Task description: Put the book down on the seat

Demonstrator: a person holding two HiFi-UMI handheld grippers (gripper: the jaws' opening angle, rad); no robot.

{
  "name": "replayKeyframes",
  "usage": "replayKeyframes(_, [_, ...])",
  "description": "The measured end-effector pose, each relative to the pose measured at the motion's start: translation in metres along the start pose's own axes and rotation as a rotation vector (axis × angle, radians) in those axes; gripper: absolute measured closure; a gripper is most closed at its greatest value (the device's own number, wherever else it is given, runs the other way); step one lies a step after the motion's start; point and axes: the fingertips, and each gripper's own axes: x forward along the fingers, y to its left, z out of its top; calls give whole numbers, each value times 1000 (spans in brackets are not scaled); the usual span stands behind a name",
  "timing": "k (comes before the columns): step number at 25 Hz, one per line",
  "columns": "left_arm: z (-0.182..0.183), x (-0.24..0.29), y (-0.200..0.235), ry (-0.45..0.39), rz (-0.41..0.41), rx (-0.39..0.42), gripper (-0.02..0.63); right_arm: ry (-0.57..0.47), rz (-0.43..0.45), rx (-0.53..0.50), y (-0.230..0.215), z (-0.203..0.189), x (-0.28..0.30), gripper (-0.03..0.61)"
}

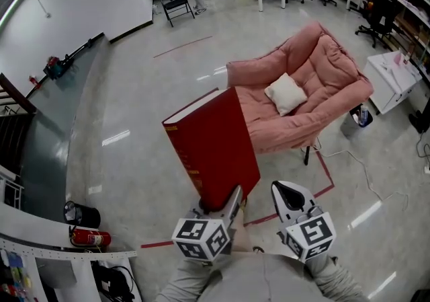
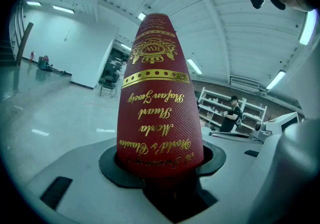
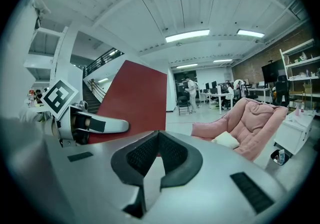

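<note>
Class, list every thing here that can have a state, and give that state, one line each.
red book: closed, upright, held off the floor, not yet on the seat.
left gripper: shut on the red book's lower end.
right gripper: shut, empty.
pink armchair: nobody in it.
white cushion: lying on the armchair's seat.

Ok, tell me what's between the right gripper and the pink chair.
The head view shows only bare floor between right gripper and pink chair, a red tape line alongside.
</note>
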Motion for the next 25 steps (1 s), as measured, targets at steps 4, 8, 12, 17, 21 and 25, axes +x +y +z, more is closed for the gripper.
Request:
replayKeyframes(4, [11,27,12,12,-19,5,368,15,-6,9,-12,4,27,574])
replayKeyframes(8, [23,54,25,34,-40,19,368,43,-22,12,-24,8,53,574])
replayKeyframes(12, [35,79,39,59,-54,13,368,57,-15,30,-33,13,81,574])
replayKeyframes(17, [50,115,55,87,-72,14,368,80,-23,47,-51,21,118,574])
replayKeyframes(21, [59,143,69,109,-87,6,368,99,-27,52,-65,24,146,574])
replayKeyframes(25, [67,169,85,129,-97,-8,368,113,-35,58,-79,27,171,574])
